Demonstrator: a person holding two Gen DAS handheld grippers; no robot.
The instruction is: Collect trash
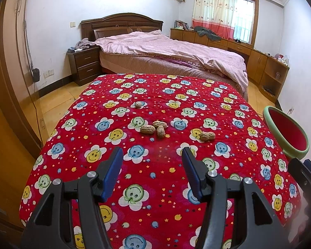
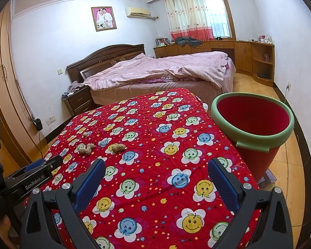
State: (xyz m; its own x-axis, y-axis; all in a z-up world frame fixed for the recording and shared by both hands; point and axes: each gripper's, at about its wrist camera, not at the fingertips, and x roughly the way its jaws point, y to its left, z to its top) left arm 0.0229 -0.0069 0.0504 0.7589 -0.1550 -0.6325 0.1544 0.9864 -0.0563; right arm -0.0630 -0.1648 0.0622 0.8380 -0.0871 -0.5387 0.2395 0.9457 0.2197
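Observation:
Several peanut shells lie on a table covered with a red smiley-flower cloth (image 1: 134, 166). A cluster of three (image 1: 155, 127) sits mid-table, one single (image 1: 207, 136) to its right, one (image 1: 139, 104) farther back. In the right wrist view the cluster (image 2: 86, 148), the single (image 2: 117, 147) and the far one (image 2: 85, 134) lie at left. A red bin with a green rim (image 2: 253, 124) stands off the table's right edge; it also shows in the left wrist view (image 1: 286, 130). My left gripper (image 1: 152, 155) is open and empty, short of the cluster. My right gripper (image 2: 156, 167) is open and empty.
A bed with a pink quilt (image 1: 168, 51) stands behind the table, a dark nightstand (image 1: 85, 64) to its left. Wooden cabinets (image 1: 259, 60) line the right wall, a wardrobe (image 1: 6, 83) the left. The left gripper's body (image 2: 31, 176) shows at the right view's left edge.

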